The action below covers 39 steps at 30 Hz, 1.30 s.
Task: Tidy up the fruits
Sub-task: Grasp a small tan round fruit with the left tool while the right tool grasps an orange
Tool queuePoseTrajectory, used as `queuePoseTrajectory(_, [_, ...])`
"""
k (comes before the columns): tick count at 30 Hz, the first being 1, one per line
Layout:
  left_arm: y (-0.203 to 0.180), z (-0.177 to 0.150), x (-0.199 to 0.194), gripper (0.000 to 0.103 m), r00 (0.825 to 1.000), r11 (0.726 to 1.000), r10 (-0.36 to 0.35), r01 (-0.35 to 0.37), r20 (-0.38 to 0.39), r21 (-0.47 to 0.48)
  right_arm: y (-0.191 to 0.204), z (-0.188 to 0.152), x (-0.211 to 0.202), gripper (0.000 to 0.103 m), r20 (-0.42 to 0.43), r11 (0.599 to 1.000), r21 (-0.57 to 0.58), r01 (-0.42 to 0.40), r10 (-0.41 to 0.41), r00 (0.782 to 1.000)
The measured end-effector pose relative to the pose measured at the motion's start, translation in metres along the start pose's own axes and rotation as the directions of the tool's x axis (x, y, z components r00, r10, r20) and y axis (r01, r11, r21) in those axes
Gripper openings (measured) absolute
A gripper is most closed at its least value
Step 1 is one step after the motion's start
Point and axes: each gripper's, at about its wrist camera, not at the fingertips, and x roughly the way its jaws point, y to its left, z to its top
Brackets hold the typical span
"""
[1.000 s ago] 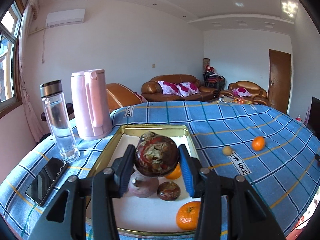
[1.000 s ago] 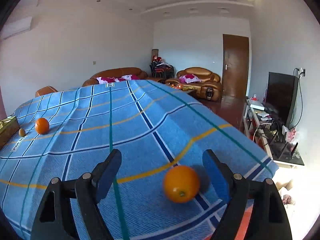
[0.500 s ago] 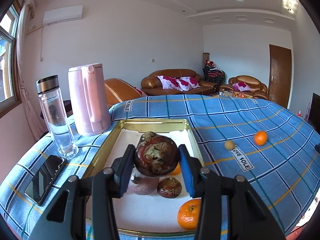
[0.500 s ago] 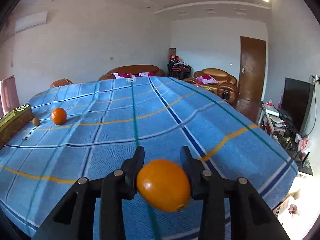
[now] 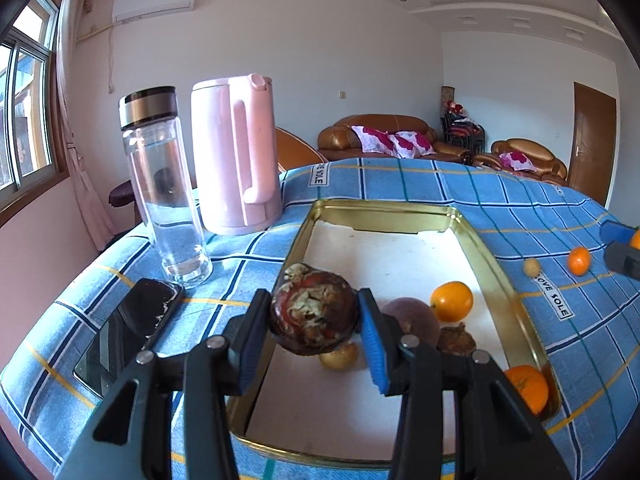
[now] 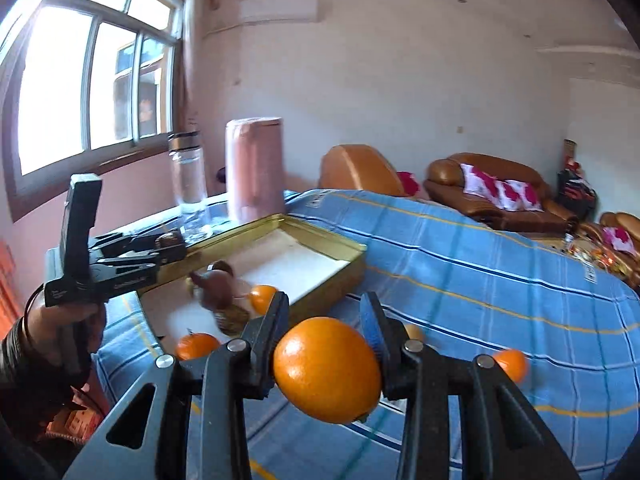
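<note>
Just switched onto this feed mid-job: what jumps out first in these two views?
Each tool is shut on a fruit: the left tool holds a mottled dark red fruit over the near left edge of the gold tray, and the right tool grips an orange above the blue checked cloth. Behind the tray stand a pink kettle and a glass bottle.

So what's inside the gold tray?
Inside the gold tray lie two oranges, a purple fruit, a brown one and a small yellowish one. The left gripper hides part of the floor.
</note>
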Motion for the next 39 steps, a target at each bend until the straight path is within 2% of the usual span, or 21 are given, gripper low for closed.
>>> queuePoseTrajectory(5, [0.008,-0.004,0.002,0.045,1.000,1.000,-0.012,0.012,-0.017,0.006,0.034,0.009,0.055,0.039,-0.090,0.992,-0.008,-0.127,0.126,0.988])
queuePoseTrajectory(10, [0.009,-0.010,0.008,0.046,0.999,0.999,-0.031,0.031,-0.044,0.009,0.052,0.008,0.088,0.040,-0.162,0.986,-0.021,-0.168,0.163,0.973])
queuePoseTrajectory(14, [0.012,-0.012,0.007,0.047,0.999,1.000,-0.027,0.027,-0.041,0.003,0.061,0.006,0.099,0.040,-0.195,0.982,-0.043,-0.182,0.171,0.966])
queuePoseTrajectory(16, [0.012,-0.010,0.003,0.056,0.999,1.000,-0.021,0.021,-0.030,0.000,0.063,0.005,0.101,0.041,-0.201,0.980,-0.039,-0.194,0.182,0.962])
queuePoseTrajectory(18, [0.012,-0.007,-0.003,0.067,1.000,1.000,-0.016,0.016,-0.011,-0.006,0.062,0.005,0.098,0.056,-0.192,0.982,-0.037,-0.185,0.174,0.966])
queuePoseTrajectory(19, [0.012,-0.005,-0.006,0.073,1.000,1.000,-0.008,0.008,0.002,-0.010,0.060,0.005,0.095,0.059,-0.182,0.983,-0.033,-0.183,0.174,0.968])
queuePoseTrajectory(21, [0.011,-0.001,-0.012,0.078,1.000,1.000,-0.006,0.007,0.023,-0.019,0.054,0.007,0.084,0.061,-0.158,0.985,-0.029,-0.173,0.166,0.973])
queuePoseTrajectory(24, [0.004,0.008,-0.021,0.079,0.998,0.999,-0.033,0.035,0.054,-0.031,0.037,0.010,0.062,0.061,-0.119,0.991,-0.043,-0.129,0.123,0.985])
queuePoseTrajectory(26, [-0.008,0.016,-0.026,0.083,0.996,0.998,-0.063,0.065,0.068,-0.025,0.018,0.012,0.045,0.062,-0.098,0.996,-0.053,-0.071,0.066,0.993])
queuePoseTrajectory(30, [-0.048,0.035,-0.033,0.085,0.985,0.989,-0.146,0.145,0.088,0.027,-0.039,0.010,0.013,0.064,-0.060,0.995,-0.019,0.101,-0.102,0.993])
queuePoseTrajectory(34, [-0.098,0.052,-0.033,0.085,0.971,0.972,-0.227,0.220,0.080,0.082,-0.105,-0.002,-0.011,0.065,-0.063,0.951,0.076,0.300,-0.296,0.953])
queuePoseTrajectory(37, [-0.136,0.063,-0.031,0.085,0.958,0.955,-0.279,0.269,0.071,0.121,-0.143,-0.014,-0.020,0.065,-0.092,0.908,0.140,0.394,-0.384,0.919])
queuePoseTrajectory(39, [-0.160,0.068,-0.023,0.085,0.957,0.952,-0.283,0.273,0.055,0.141,-0.160,-0.021,-0.021,0.065,-0.111,0.890,0.179,0.420,-0.406,0.907])
